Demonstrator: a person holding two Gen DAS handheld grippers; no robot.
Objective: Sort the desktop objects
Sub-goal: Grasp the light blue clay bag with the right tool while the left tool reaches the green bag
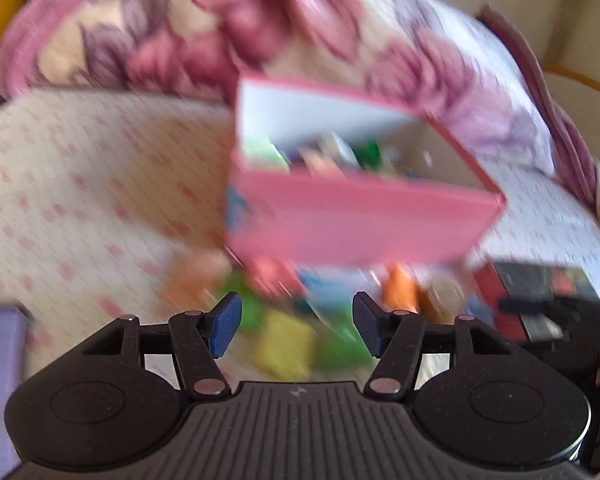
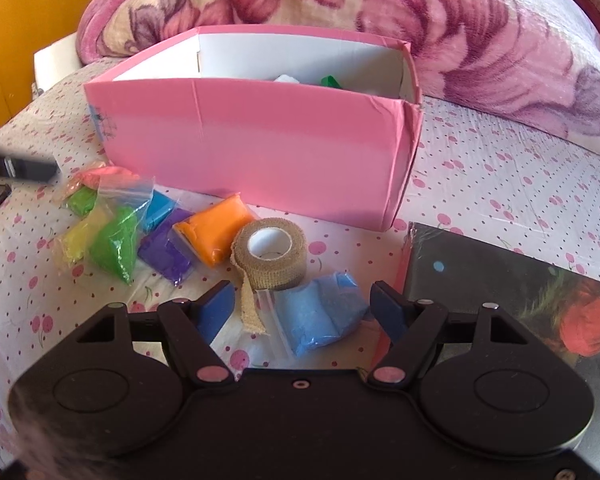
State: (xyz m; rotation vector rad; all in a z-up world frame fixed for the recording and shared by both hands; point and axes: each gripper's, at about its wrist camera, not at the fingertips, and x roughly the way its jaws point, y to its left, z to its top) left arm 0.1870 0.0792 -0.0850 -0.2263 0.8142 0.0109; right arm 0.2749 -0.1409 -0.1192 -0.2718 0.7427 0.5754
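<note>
A pink box (image 2: 256,148) stands on the bed, with a few small items inside; it also shows blurred in the left wrist view (image 1: 360,216). In front of it lie several small bags of coloured clay: orange (image 2: 214,236), purple (image 2: 166,252), green (image 2: 114,246), yellow (image 2: 74,240) and light blue (image 2: 320,316). A beige bandage roll (image 2: 272,252) stands beside them. My right gripper (image 2: 304,312) is open, its jaws on either side of the light blue bag. My left gripper (image 1: 296,328) is open and empty above the blurred bags.
A dark book (image 2: 500,280) lies at the right of the bags. A flowered pink blanket (image 2: 420,20) is heaped behind the box. The left gripper's dark tip (image 2: 20,168) shows at the left edge. A purple box (image 1: 0,380) is at the left.
</note>
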